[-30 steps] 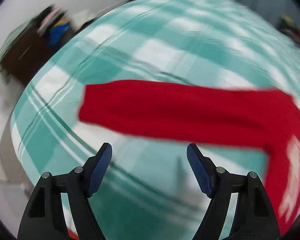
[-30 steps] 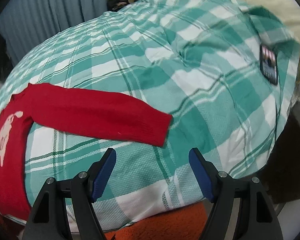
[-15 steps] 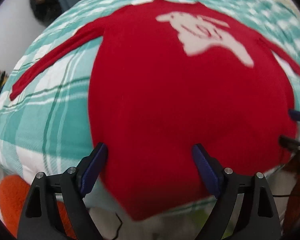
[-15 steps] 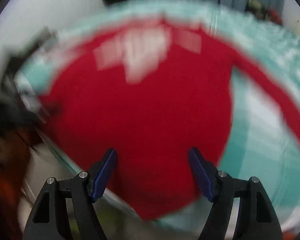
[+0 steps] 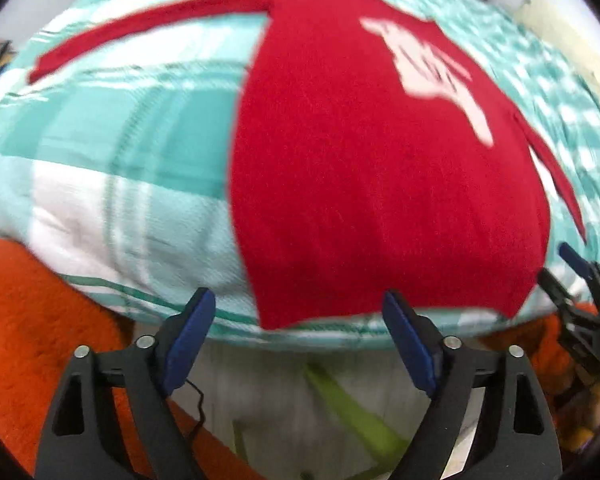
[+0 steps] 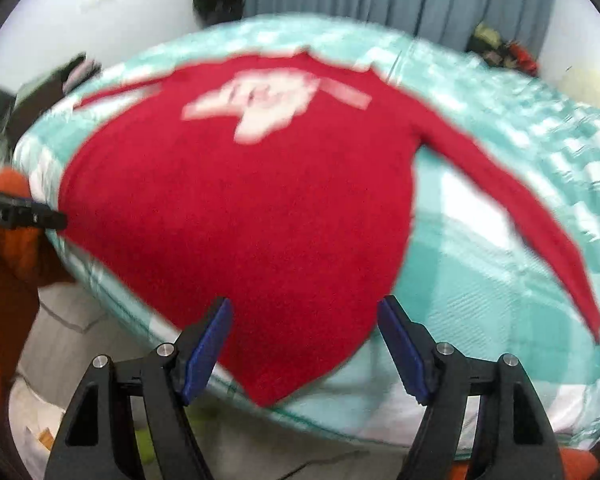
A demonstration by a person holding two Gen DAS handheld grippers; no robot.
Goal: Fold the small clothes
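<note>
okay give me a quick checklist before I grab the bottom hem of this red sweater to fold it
1. Red sweater lies flat on the checked bedspread, sleeves spread: ok.
2. Left tongs empty over the hem's left corner, jaws closing: ok.
3. Right tongs open and empty over the right corner: ok.
4. Nothing lies on the sweater: ok.
5. Hem fully on the bed: cannot tell, it reaches the edge.

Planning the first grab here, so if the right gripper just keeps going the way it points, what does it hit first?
Most likely the sweater, at its bottom corner near the bed edge. The right gripper has open jaws framing that corner; blur makes depth uncertain.
</note>
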